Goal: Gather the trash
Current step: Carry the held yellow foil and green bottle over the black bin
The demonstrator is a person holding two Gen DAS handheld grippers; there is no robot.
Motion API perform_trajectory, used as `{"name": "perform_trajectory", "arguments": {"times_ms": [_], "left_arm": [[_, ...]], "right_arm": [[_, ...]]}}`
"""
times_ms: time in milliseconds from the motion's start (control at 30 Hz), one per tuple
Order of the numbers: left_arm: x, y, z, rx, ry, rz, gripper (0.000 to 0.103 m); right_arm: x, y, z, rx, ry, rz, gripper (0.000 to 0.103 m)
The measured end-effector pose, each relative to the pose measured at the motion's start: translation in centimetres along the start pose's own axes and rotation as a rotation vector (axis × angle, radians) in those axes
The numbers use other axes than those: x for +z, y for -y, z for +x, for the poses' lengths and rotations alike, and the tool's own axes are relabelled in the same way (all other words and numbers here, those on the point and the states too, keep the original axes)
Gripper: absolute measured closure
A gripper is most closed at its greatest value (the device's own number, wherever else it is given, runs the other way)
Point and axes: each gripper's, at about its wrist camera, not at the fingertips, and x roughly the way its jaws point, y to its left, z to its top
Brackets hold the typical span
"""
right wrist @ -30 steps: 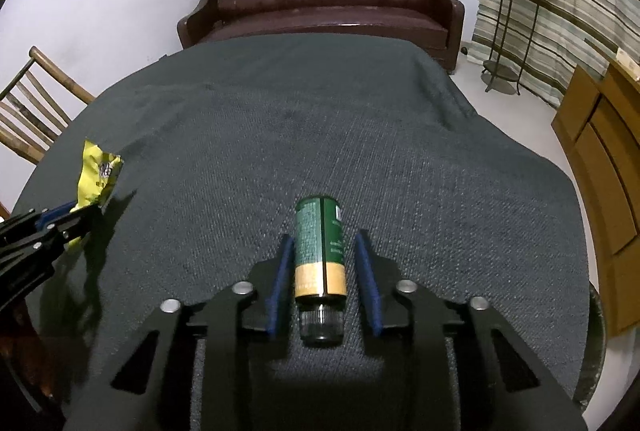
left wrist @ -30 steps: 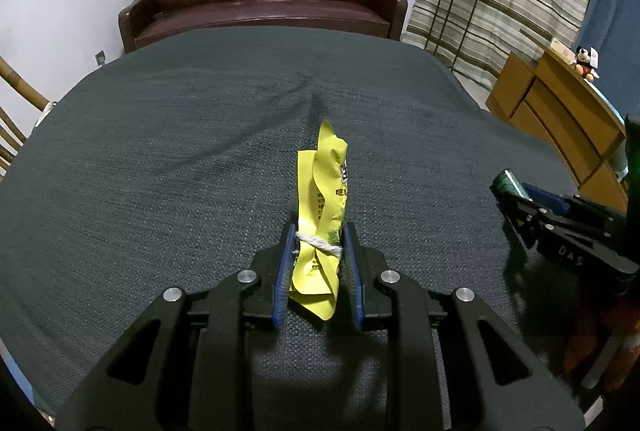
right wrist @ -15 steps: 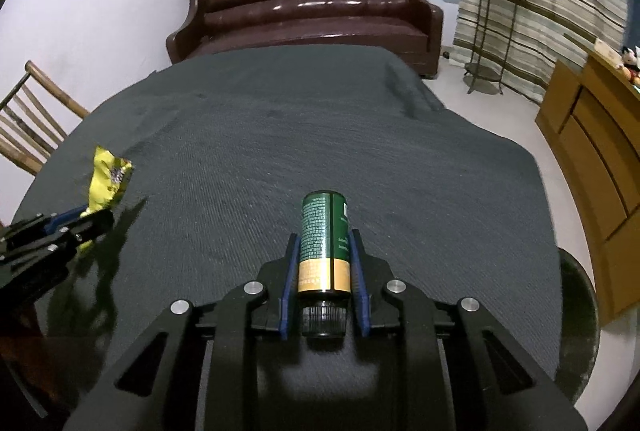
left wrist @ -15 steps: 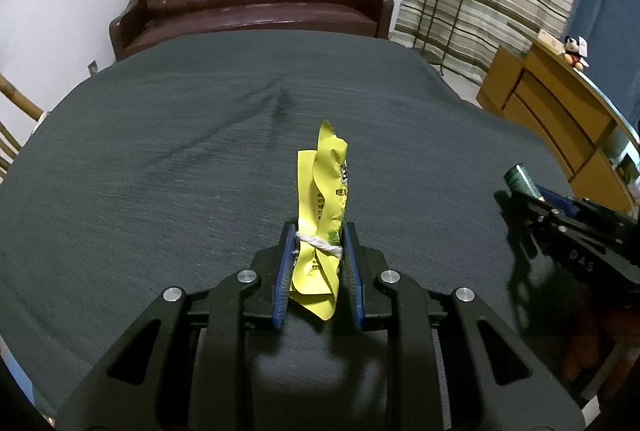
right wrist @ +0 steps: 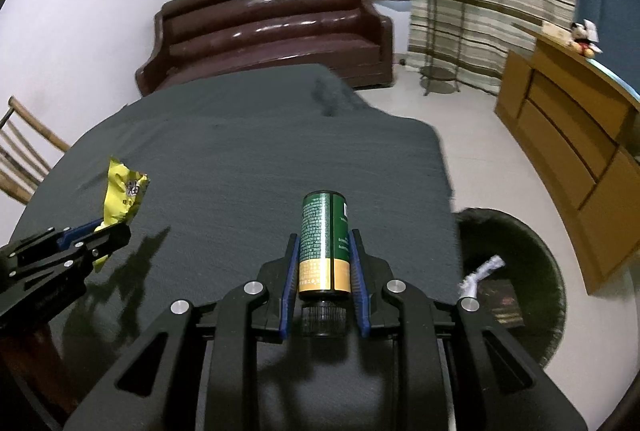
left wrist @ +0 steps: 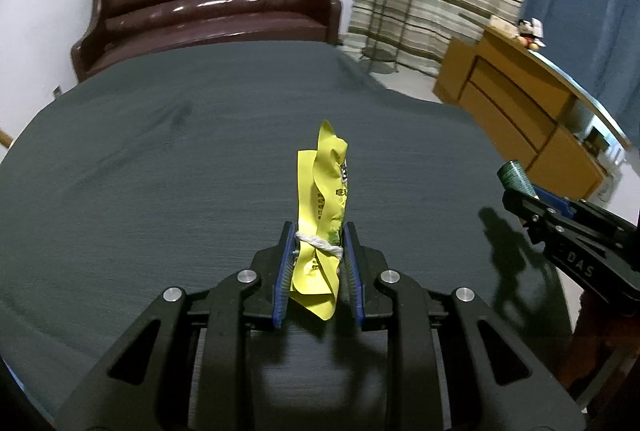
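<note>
A crumpled yellow wrapper (left wrist: 324,207), tied with white string, stands upright in my left gripper (left wrist: 318,231), which is shut on it above the dark grey tablecloth (left wrist: 160,171). My right gripper (right wrist: 323,241) is shut on a green and gold bottle (right wrist: 323,243), cap towards the camera. In the left wrist view the right gripper (left wrist: 520,197) and the bottle's end (left wrist: 514,173) show at the right edge. The right wrist view has the left gripper (right wrist: 108,231) with the yellow wrapper (right wrist: 122,193) at the left. A dark round bin (right wrist: 520,243) sits on the floor at the table's right.
A brown leather sofa (right wrist: 272,31) stands behind the table. A wooden dresser (right wrist: 580,151) lines the right wall, with a plant stand (right wrist: 440,11) before striped curtains. A wooden chair (right wrist: 20,155) is at the left. White paper (right wrist: 480,273) and a dark packet lie in the bin.
Both grippers have swung to the right with their loads. The bin has come into the right wrist view. The right jaws closed onto the bottle between the earliest frame and the middle one.
</note>
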Motion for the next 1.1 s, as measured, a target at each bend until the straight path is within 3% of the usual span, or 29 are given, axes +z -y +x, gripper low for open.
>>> {"name": "perform_trajectory", "arguments": {"times_ms": [567, 1100], "left_arm": [[1.0, 12.9, 1.2, -0.151, 0.035, 0.183, 0.080], [1.9, 20.6, 3.9, -0.212, 0.044, 0.280, 0.080]], "right_arm": [[-1.5, 9.3, -3.2, -0.153, 0.070, 0.120, 0.078], [-2.7, 14.4, -3.9, -0.224, 0.088, 0.192, 0.078]]}}
